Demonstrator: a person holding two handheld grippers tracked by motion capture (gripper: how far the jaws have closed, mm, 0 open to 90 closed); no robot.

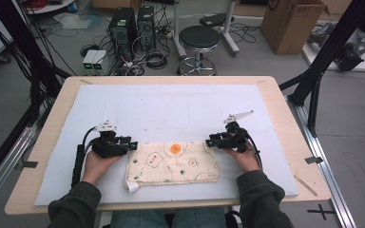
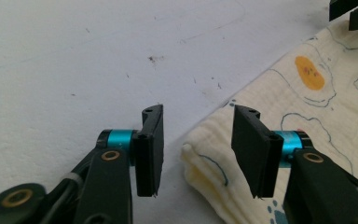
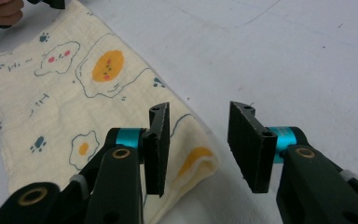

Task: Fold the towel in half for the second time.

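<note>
A folded cream cloth printed with fried eggs and paw marks lies at the near middle of the white mat. My left gripper sits at the cloth's far left corner. In the left gripper view its jaws stand open on either side of that folded corner, and the pads are off the fabric. My right gripper is at the far right corner. In the right gripper view its jaws are open with the cloth's corner lying between them, close to the left pad.
The mat covers a wooden table. On the floor beyond the table stand a black stool, computer towers with loose cables, and a cardboard box. Black frame posts rise at both sides.
</note>
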